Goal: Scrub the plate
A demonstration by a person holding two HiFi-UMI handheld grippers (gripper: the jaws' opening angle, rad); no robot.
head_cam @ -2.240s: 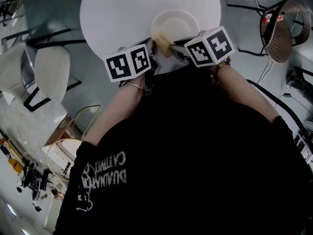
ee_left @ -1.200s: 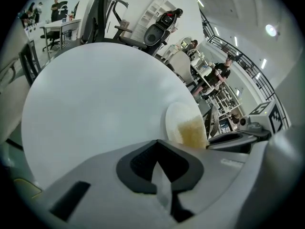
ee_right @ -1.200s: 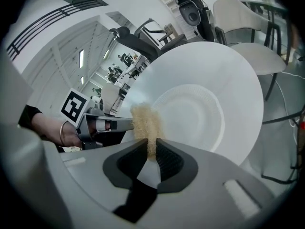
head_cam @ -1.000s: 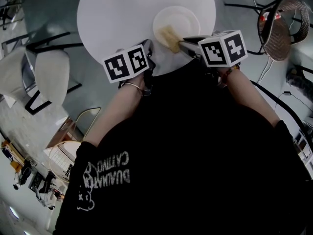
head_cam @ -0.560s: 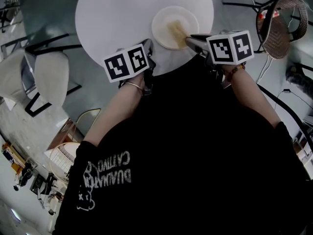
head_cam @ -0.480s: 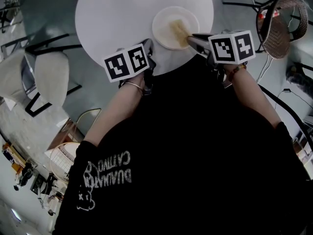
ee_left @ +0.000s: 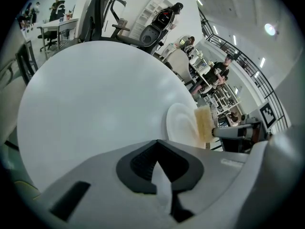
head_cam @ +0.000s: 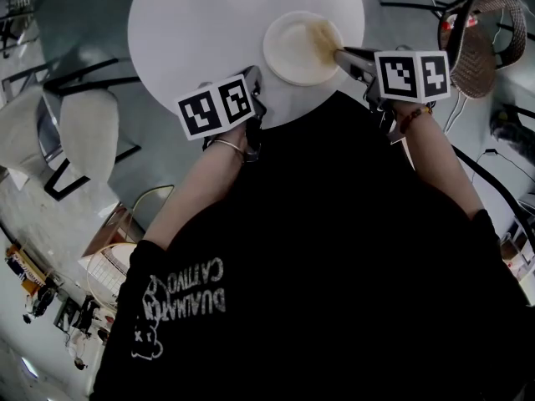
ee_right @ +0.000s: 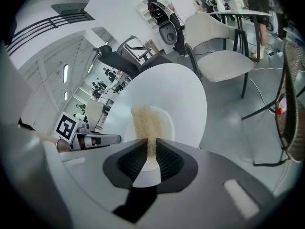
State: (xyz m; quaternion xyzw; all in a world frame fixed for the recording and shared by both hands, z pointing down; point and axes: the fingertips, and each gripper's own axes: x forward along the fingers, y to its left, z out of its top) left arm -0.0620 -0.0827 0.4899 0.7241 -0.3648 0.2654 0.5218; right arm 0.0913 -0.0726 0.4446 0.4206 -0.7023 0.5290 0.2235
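Grey floor spreads round a round white table (head_cam: 209,32), with a white moulded chair (head_cam: 84,124) to its left and a brown woven chair (head_cam: 481,48) to its right in the head view. A shallow round cream plate (head_cam: 292,53) lies flat on the table's near right part, close to the edge where the person stands. The right gripper (head_cam: 338,54) reaches in from the plate's right side, and the right gripper view shows its jaws clamped on the lower end of a tan, coarse rectangular sponge (ee_right: 147,123). The rest of the sponge stretches forward onto the plate's surface. From above, the sponge sits over the plate's far right portion, near the rim; it looks pressed to the dish, though the blur there leaves the contact a little uncertain. The left gripper (head_cam: 255,78) rests at the table's near edge, left of the plate and apart from it. Its jaws are drawn together with nothing between them, so it gives the dish no support. The scrubbing itself seems to be the step in hand, with the sponge working along the right side of the plate. Much of the cream surface to the left looks untouched by the sponge at this moment. The next move probably calls for sweeping the sponge back across the centre towards the left rim, with steady downward pressure. Since nothing braces the plate, a hard sideways push could slide it towards the table edge, so the stroke wants moderate force.
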